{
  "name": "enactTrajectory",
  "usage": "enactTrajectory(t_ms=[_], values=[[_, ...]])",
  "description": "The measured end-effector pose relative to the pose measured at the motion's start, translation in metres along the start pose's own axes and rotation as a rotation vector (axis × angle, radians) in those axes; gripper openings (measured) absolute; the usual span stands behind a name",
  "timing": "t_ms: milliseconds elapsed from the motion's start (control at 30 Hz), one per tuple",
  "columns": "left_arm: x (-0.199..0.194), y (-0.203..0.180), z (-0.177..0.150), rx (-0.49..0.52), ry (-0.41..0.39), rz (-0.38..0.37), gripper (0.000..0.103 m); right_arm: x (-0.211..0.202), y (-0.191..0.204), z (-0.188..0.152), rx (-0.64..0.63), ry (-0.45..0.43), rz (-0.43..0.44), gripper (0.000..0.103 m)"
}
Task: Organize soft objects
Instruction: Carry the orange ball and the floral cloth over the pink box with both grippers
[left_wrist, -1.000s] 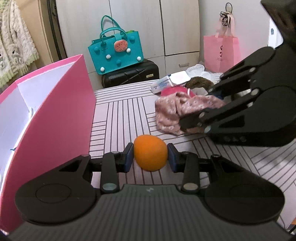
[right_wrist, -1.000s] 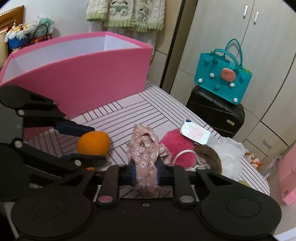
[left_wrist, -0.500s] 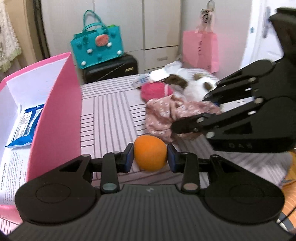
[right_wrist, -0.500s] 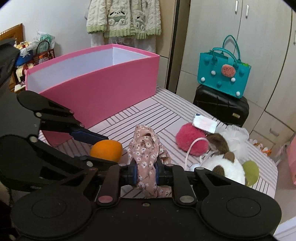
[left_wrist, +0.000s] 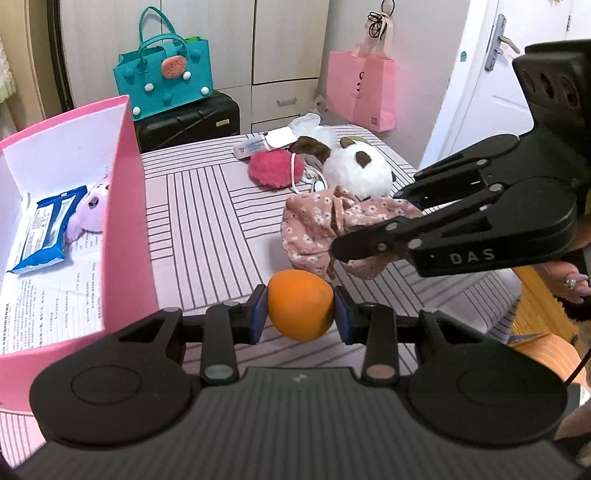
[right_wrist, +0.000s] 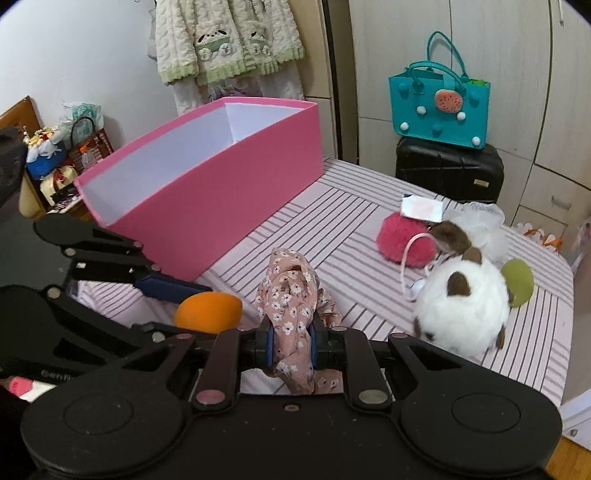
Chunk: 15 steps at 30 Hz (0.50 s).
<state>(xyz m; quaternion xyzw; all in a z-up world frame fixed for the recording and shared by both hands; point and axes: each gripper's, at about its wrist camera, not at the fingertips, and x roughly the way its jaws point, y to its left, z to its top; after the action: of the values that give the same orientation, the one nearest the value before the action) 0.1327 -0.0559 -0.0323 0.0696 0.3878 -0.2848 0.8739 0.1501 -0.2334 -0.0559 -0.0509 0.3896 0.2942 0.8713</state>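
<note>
My left gripper (left_wrist: 300, 315) is shut on an orange soft ball (left_wrist: 299, 309), held above the striped bed. My right gripper (right_wrist: 290, 345) is shut on a bunched pink floral cloth (right_wrist: 293, 310), also lifted; the cloth (left_wrist: 328, 225) hangs just right of the ball. The left gripper (right_wrist: 173, 306) with the ball (right_wrist: 208, 311) shows at the right wrist view's lower left. A big pink box (left_wrist: 122, 236) stands to the left, open, with a blue packet (left_wrist: 44, 229) and a lilac plush (left_wrist: 90, 214) inside.
On the striped bed (left_wrist: 199, 206) lie a red fluffy pouch (left_wrist: 275, 170), a white plush with brown ears (left_wrist: 360, 171) and a small white packet (left_wrist: 255, 144). Behind the bed are a black suitcase (right_wrist: 448, 173) with a teal bag (right_wrist: 437, 107), and a pink paper bag (left_wrist: 360, 90).
Both grippers rose with their loads and tipped downward. The inside of the pink box and the white plush have come into sight. The grips are unchanged.
</note>
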Motion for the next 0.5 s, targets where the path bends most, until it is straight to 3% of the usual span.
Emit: enactTrajectory(t_ms=[133,333,500], values=[[-0.011,0.007,-0.005,-0.042,0.039,-0.071,0.036,-0.009,0.007,-0.005,0.035,0.007,0.022,0.02],[-0.03,0.014,-0.016,-0.058,0.073,-0.092,0.036,-0.024,0.019,-0.01,0.07,0.015,0.061,0.022],[-0.047,0.025,-0.02,-0.101,0.147,-0.178,0.037,-0.036,0.036,-0.009,0.081,0.011,0.124,0.023]])
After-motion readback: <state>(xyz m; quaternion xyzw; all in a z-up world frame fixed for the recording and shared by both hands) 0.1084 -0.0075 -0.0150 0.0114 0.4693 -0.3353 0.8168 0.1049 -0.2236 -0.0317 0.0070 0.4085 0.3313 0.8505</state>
